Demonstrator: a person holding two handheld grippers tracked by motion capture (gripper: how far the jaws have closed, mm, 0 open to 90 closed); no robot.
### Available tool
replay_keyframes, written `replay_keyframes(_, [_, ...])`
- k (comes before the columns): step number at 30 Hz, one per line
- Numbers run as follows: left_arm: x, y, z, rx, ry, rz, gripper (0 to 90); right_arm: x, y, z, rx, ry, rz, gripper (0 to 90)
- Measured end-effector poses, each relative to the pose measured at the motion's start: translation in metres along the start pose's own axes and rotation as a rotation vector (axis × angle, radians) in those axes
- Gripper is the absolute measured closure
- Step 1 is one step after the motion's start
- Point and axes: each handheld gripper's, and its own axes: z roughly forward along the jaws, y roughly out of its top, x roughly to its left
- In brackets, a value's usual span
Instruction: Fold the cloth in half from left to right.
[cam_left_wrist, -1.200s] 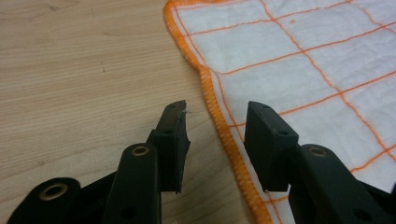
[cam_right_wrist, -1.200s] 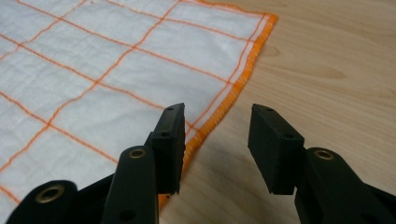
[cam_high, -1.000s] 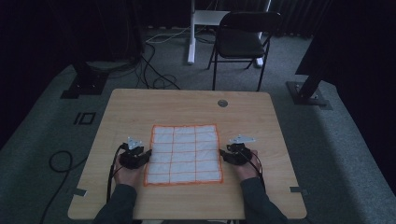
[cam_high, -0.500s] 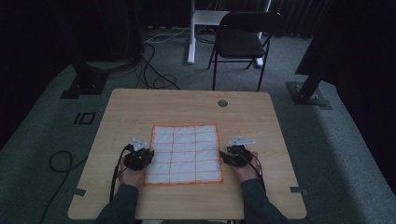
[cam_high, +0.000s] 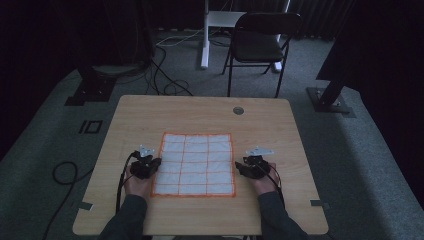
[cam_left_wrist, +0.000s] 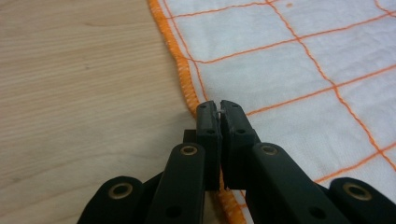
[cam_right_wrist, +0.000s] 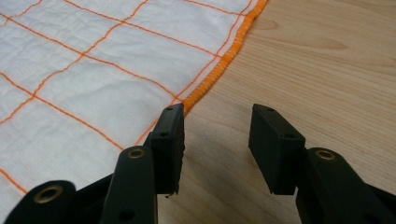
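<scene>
Left gripper (cam_high: 148, 165) has edged onto the cloth's left hem; its fingers (cam_left_wrist: 208, 122) have just closed, pinching that hem. Surface (cam_high: 200, 115): wood. Cloth (cam_high: 196, 163) lies flat, near centre, nearly square, edges parallel to the surface's. Right gripper (cam_right_wrist: 215, 140): fingers half open, astride the right hem.

- Table (cam_high: 150, 115): light wood-grain top, rectangular, with a round grommet (cam_high: 238, 110) near its far edge.
- Folding chair (cam_high: 260, 42): dark seat and frame, standing on the floor beyond the far edge of the table.
- White stand (cam_high: 212, 25): upright post on a flat base, just left of the chair.
- Cables (cam_high: 165, 70): dark loops on the grey carpet (cam_high: 45, 145), beyond the table's far-left corner.
- Black stand bases: one at far left (cam_high: 92, 90), one at far right (cam_high: 330, 97).
</scene>
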Motion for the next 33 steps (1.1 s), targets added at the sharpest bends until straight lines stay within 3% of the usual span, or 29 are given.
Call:
replay_keyframes(6, [0.006, 0.004, 0.003, 0.002, -0.003, -0.029, 88.1, 0.0, -0.001, 0.001, 0.002, 0.001, 0.002, 55.3])
replay_keyframes(9, [0.005, 0.006, -0.002, -0.019, -0.031, -0.05, 88.1, 0.0, -0.001, 0.001, 0.001, 0.001, 0.002, 55.3])
replay_keyframes(14, [0.002, 0.012, -0.01, -0.045, -0.072, -0.046, 88.1, 0.001, -0.001, 0.002, 0.004, 0.002, 0.006, 55.2])
replay_keyframes(21, [-0.011, 0.021, -0.008, -0.045, -0.116, -0.021, 88.0, 0.002, -0.001, 0.003, 0.009, 0.005, 0.003, 55.2])
replay_keyframes(33, [-0.048, 0.042, 0.0, -0.017, -0.191, 0.067, 88.0, 0.001, -0.002, 0.004, 0.011, 0.008, 0.0, 55.1])
